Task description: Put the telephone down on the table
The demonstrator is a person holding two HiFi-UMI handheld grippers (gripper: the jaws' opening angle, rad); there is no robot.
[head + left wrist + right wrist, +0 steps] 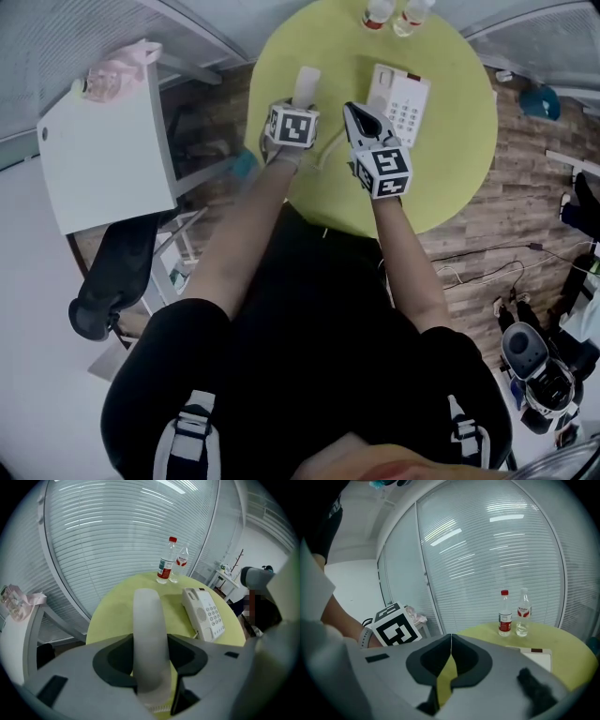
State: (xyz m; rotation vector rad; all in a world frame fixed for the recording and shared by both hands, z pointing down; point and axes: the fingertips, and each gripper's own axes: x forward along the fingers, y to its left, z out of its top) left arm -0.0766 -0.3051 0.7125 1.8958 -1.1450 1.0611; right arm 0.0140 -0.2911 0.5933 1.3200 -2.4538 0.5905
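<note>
1. Head view: both forearms reach out over the round yellow-green table (450, 141).
   - The left gripper (302, 101) is clamped on the pale handset (308, 81), which sticks out past its jaws toward the far side of the table. Whether the handset touches the table cannot be told from here.
   - The right gripper (354, 114) is just beside it on the right, its dark jaws pressed together with nothing between them.
   - The white telephone base (403, 103) lies flat on the table, keypad up, just ahead of the right gripper and slightly to its right.
   - Off the table, well to the left of the left gripper, is a white board (112, 155) with a pink bundle (117, 73) at its far corner.

2. Left gripper view: the jaws press on both sides of the handset, which runs straight ahead from them over the table.
   - A bit of coiled cord (157, 708) shows just beneath the jaws.
   - The telephone base lies ahead and to the right, apart from the handset.
   - Far ahead, near the table's far edge, a red-capped bottle (165, 564) and a clear bottle (181, 564) stand upright just beside each other.
   - Window blinds (117, 531) are behind the bottles.

3. Right gripper view: the jaws meet tip to tip and hold nothing. A sliver of table shows through the narrow gap below the point where they meet.
   - To the left of this gripper are the left gripper's marker cube (396, 630) and the person's wrist.
   - A corner of the telephone base shows just beyond the right-hand jaw.
   - The two bottles stand further ahead and to the right, in front of the blinds.
</note>
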